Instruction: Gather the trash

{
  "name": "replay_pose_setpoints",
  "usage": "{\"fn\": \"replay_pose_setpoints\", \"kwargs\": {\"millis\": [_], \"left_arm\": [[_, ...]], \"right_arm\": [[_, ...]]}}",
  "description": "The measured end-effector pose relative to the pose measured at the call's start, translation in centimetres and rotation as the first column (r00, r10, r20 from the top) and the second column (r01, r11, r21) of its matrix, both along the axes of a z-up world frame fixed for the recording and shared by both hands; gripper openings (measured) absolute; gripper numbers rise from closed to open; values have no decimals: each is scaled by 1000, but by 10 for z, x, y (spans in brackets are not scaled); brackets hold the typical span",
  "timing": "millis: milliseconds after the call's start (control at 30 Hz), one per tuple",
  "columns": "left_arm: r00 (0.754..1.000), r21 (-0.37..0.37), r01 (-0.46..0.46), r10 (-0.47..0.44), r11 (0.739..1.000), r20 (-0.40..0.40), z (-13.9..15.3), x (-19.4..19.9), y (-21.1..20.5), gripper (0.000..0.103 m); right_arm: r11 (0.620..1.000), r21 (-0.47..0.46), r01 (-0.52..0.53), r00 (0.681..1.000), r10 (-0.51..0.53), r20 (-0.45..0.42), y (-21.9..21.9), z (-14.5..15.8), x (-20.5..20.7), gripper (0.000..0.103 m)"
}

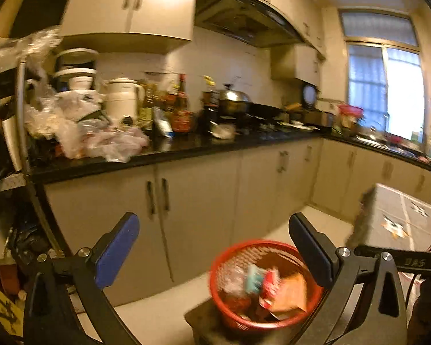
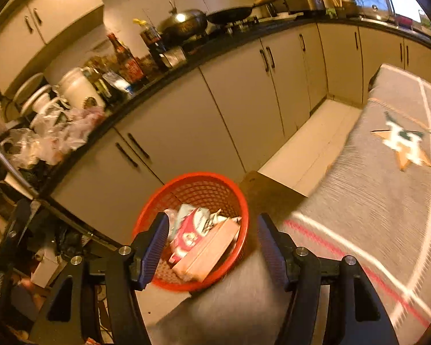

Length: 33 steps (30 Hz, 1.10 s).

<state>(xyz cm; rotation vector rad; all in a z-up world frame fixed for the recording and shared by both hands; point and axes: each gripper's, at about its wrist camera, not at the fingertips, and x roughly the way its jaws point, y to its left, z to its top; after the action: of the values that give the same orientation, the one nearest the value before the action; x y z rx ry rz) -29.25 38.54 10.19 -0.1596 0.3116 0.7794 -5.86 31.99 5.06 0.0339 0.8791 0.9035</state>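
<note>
Both grippers are empty, fingers spread wide apart. Between and just beyond the right gripper (image 2: 212, 247) fingers sits the round red plastic mesh basket (image 2: 215, 182), already holding a flat pinkish-orange carton (image 2: 208, 254), a red-and-white wrapper (image 2: 186, 237) and some crumpled bits. For the left gripper (image 1: 214, 247), that basket (image 1: 215, 284) is low between the fingers, toward the right one. It rests on a dark stool (image 2: 268, 194). Right of the fingers there's a grey patterned tablecloth (image 2: 388, 172). Further ahead, beige cabinet doors (image 2: 172, 132) under a black countertop (image 1: 186, 149) cluttered with plastic bags (image 1: 112, 143), bottles and a wok.
</note>
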Motion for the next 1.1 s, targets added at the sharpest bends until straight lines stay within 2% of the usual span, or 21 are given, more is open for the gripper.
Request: {"fn": "replay_pose_setpoints", "kwargs": {"millis": [67, 133, 267, 367, 700, 933, 1100], "left_arm": [[997, -29, 44, -45, 999, -59, -1, 11, -10, 103], [994, -34, 69, -71, 997, -84, -3, 15, -21, 103], [997, 17, 49, -48, 999, -63, -2, 6, -49, 103], [998, 42, 38, -37, 998, -42, 1, -3, -66, 103], [988, 21, -12, 15, 1000, -155, -14, -10, -88, 103], [986, -9, 4, -6, 1000, -164, -16, -11, -96, 103], [987, -2, 14, -15, 1000, -161, -15, -14, -102, 103]], "right_arm": [[1000, 12, 21, 1000, -21, 8, -20, 8, -14, 73], [998, 22, 51, 999, -51, 11, -43, 11, -24, 74], [992, 0, 129, 989, -129, 72, -86, 12, -46, 75], [988, 1, 156, 985, -156, 79, -111, 9, -60, 75], [989, -5, 151, 972, -147, 186, -140, 8, -103, 83], [980, 12, 198, 935, -193, 297, -154, 14, -124, 93], [974, 37, 223, 923, -223, 313, -160, 17, -130, 94]]}}
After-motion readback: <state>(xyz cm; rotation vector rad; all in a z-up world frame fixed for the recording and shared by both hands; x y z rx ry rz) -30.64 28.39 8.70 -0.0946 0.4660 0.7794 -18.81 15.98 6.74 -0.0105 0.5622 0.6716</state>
